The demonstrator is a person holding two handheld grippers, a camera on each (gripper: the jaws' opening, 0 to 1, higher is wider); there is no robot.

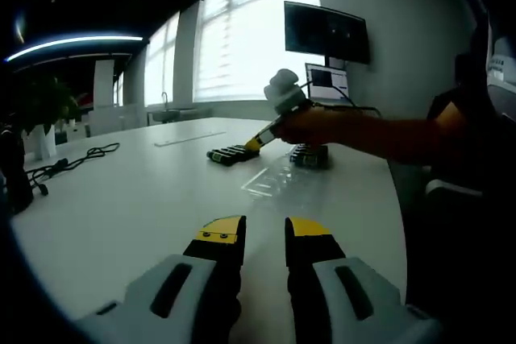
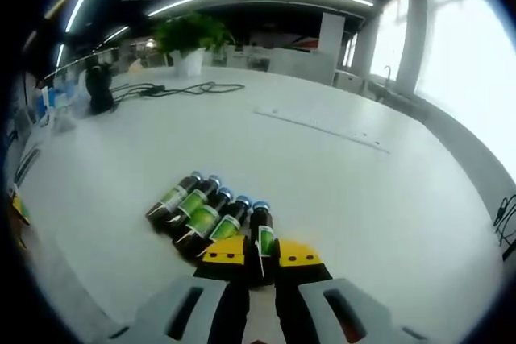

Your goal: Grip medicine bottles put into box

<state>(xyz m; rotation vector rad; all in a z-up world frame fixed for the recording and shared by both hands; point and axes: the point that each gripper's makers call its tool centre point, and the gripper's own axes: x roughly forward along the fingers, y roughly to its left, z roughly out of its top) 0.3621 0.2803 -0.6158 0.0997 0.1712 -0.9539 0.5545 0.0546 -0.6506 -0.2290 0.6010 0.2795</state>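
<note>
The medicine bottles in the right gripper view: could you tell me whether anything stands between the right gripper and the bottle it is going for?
Nothing visible does. The right gripper has its jaws on either side of the end bottle of the row lying on the white table. The neighbouring bottle lies right beside one jaw.

text: none readable | bottles [image 2: 211,213]: green labels, print too small | monitor [image 1: 326,32]: screen dark

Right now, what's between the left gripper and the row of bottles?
In the left gripper view, just bare white table lies between the left gripper and the medicine bottles.
</note>
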